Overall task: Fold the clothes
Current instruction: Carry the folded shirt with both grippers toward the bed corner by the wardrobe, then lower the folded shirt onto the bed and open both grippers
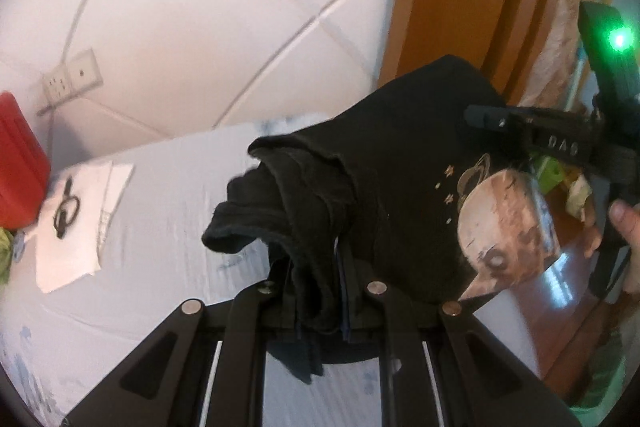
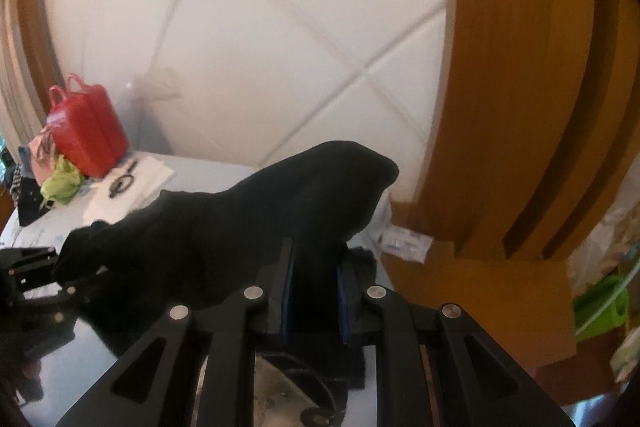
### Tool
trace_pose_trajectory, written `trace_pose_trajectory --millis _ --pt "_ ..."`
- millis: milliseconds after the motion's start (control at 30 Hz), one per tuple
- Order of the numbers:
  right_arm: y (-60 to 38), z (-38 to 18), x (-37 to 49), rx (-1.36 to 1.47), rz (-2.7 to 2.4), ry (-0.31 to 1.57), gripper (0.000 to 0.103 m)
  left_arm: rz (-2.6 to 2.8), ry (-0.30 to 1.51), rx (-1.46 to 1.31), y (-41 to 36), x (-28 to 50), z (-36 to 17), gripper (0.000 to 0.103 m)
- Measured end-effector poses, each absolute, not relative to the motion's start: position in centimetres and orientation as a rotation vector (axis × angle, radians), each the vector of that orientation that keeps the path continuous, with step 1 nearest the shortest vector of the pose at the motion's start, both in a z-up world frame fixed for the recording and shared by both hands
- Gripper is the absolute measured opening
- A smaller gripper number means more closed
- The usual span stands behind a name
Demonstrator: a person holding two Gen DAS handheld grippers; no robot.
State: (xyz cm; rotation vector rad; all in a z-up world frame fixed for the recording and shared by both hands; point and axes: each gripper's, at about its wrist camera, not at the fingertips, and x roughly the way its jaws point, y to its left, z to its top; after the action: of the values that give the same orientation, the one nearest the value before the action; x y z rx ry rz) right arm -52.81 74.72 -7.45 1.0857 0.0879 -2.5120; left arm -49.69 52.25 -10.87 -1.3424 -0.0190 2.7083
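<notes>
A black T-shirt [image 1: 384, 163] with a pale planet print [image 1: 504, 231] hangs in the air above the bed, stretched between both grippers. My left gripper [image 1: 318, 291] is shut on a bunched fold of the shirt. My right gripper [image 2: 316, 279] is shut on another bunch of the black T-shirt [image 2: 240, 223]. In the left wrist view the right gripper [image 1: 492, 117] shows at the shirt's far right edge, with a green light on its body. In the right wrist view the left gripper [image 2: 60, 281] shows at the far left, at the shirt's other end.
A pale blue bed sheet [image 1: 160, 195] lies below. At its far left are white paper [image 1: 72, 227] with a black cord, a red plastic case [image 2: 86, 131] and a pile of coloured clothes [image 2: 60, 183]. A padded white headboard [image 1: 200, 7] and wooden frame [image 2: 520, 107] stand behind.
</notes>
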Motion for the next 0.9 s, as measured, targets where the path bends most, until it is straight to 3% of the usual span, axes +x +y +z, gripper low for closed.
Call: trace_pose_trajectory --millis 133,200,267,333,367,400,633,733,900 --pt "75.2 -13.0 -56.4 1.201 -2.473 0.01 0.023 2.685 -0.01 -1.448 52.3 -50.7 -14.8 0.013" --pt "75.5 -15.3 -57.3 1.25 -2.494 -0.015 0.034 2.678 0.009 -1.472 52.4 -50.8 -15.9 0.018" --pt "76.1 -17.2 -58.0 1.295 -2.525 -0.048 0.059 2.677 0.029 -1.495 52.5 -50.9 -16.7 0.025" --pt "76.9 -18.3 -58.1 1.312 -2.558 -0.096 0.075 2.741 0.052 -1.508 51.7 -51.0 -16.7 0.058" --pt "77.4 -18.6 -58.0 1.312 -2.567 -0.127 0.08 2.778 0.064 -1.513 51.3 -51.0 -16.7 0.084" --pt "77.8 -18.8 -57.9 1.318 -2.573 -0.15 0.083 2.789 0.05 -1.517 50.8 -50.9 -16.6 0.099" --pt "77.9 -16.0 -55.7 1.265 -2.615 -0.143 0.088 2.745 -0.008 -1.491 49.5 -49.0 -15.2 0.103" --pt "77.9 -14.5 -53.8 1.212 -2.631 -0.155 0.103 2.72 -0.018 -1.455 49.9 -47.3 -13.9 0.103" --pt "77.3 -12.6 -49.7 1.192 -2.612 -0.155 0.103 2.64 -0.027 -1.452 51.1 -46.5 -12.5 0.103"
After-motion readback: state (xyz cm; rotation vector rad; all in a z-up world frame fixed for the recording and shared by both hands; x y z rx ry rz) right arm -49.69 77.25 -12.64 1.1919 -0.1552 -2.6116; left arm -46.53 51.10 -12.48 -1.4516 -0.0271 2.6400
